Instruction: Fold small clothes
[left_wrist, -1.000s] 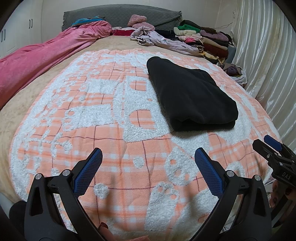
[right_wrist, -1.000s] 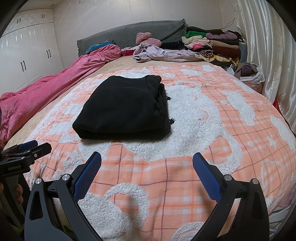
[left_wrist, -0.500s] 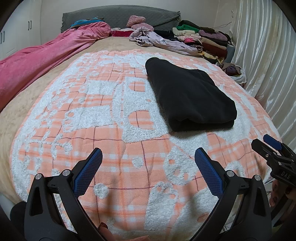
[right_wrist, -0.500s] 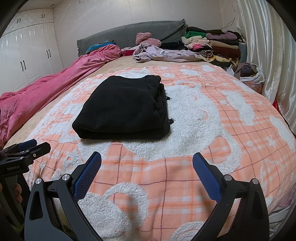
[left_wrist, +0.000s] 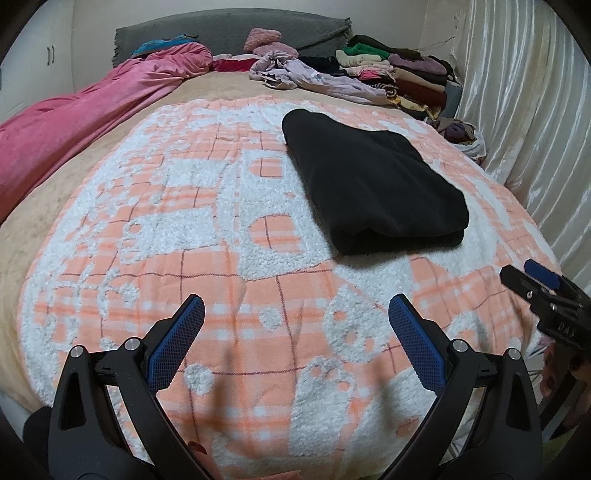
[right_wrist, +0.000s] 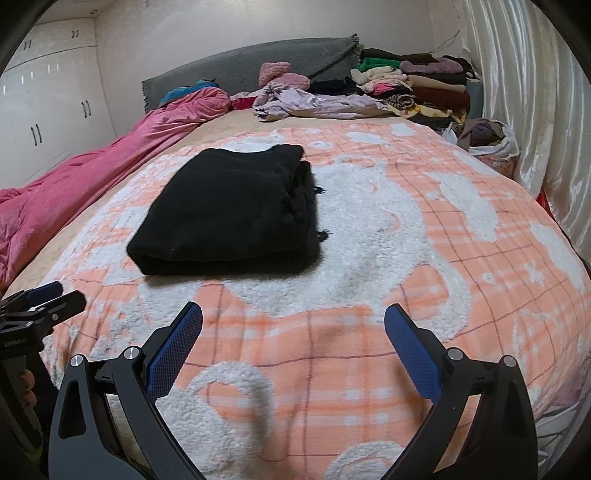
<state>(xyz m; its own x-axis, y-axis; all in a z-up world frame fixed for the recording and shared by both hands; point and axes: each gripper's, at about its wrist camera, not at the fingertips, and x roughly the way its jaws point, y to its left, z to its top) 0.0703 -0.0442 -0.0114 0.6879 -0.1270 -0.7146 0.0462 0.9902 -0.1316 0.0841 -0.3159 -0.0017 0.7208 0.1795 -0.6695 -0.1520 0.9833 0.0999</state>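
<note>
Black fleece, already folded into a thick rectangle, lies as the black garment (left_wrist: 373, 184) on the orange-and-white blanket (left_wrist: 229, 266) that covers the bed, roughly midway along the bed's length and somewhat nearer its right edge than its left. Its rounded fold faces the foot edge, while the stacked layers and a couple of loose tassels show along its right side in the right wrist view (right_wrist: 229, 214). Both tools hover apart from it above the blanket near the foot edge: the left gripper (left_wrist: 295, 339) has its jaws spread wide with nothing between them, and the right gripper (right_wrist: 293, 338) likewise stands wide and empty. Each appears at the margin of the other's view, so they sit side by side. Judging by the tidy shape, the folding of this piece looks finished, and the step in hand seems to be the pause between items. Along the head edge a crumpled lilac garment (right_wrist: 314, 103) lies unfolded, beside a stack of folded clothes (right_wrist: 413, 81) in the far right corner; a pink duvet (left_wrist: 85, 122) runs down the left edge. The next move probably calls either for lifting the black bundle by its fold edge with both jaws, keeping the layers together, and carrying it to the stack, or for reaching to the head edge for the lilac piece.
</note>
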